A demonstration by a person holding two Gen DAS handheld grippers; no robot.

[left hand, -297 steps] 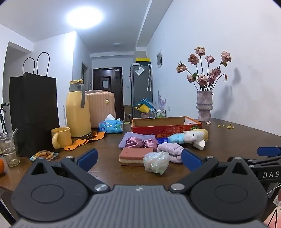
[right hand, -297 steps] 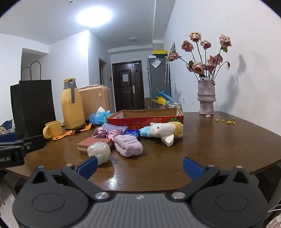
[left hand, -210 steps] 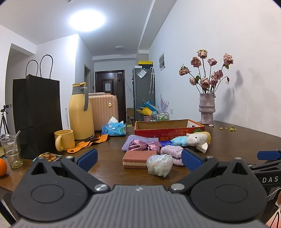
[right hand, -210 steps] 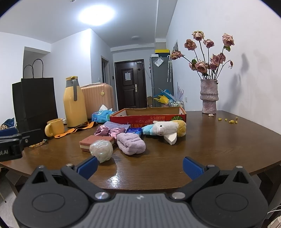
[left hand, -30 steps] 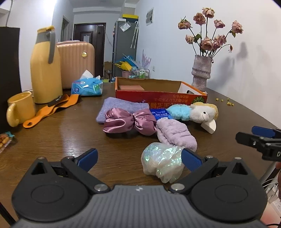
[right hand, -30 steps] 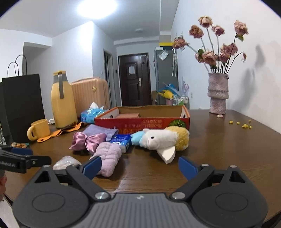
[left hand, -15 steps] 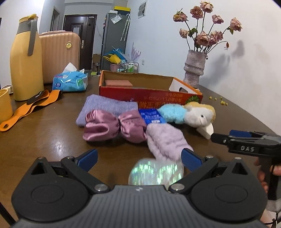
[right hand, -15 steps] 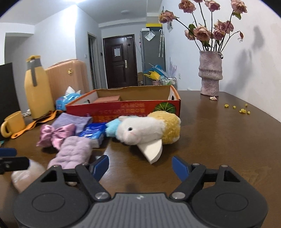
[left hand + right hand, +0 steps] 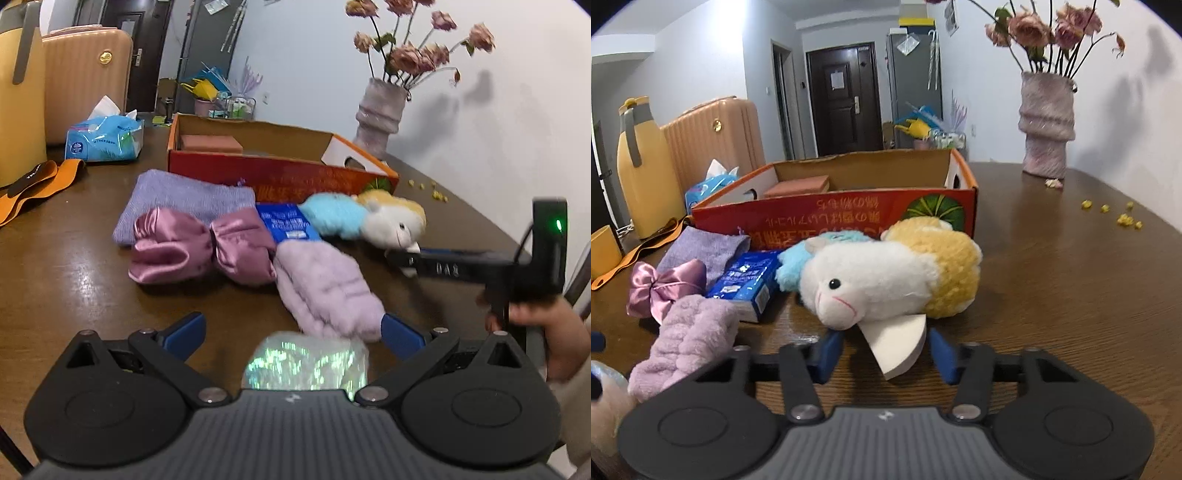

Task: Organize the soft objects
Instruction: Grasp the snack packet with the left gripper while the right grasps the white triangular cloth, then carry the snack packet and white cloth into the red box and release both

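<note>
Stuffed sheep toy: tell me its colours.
White face, blue fleece, yellow body on the stuffed sheep toy; clearest in the right wrist view.

**Colours and patterns as I see them on my feeds**

Plush toy (image 9: 871,280): white, yellow, pale blue. Bow (image 9: 201,245): glossy mauve-pink. Fluffy cloth (image 9: 325,288): lilac. Crinkled ball (image 9: 308,363): iridescent. Box (image 9: 849,218): red-orange, green melon print. Table (image 9: 1071,277): dark woodgrain.

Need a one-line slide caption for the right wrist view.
Open right gripper straddles the white wedge beside the plush sheep, before the cardboard box.
</note>
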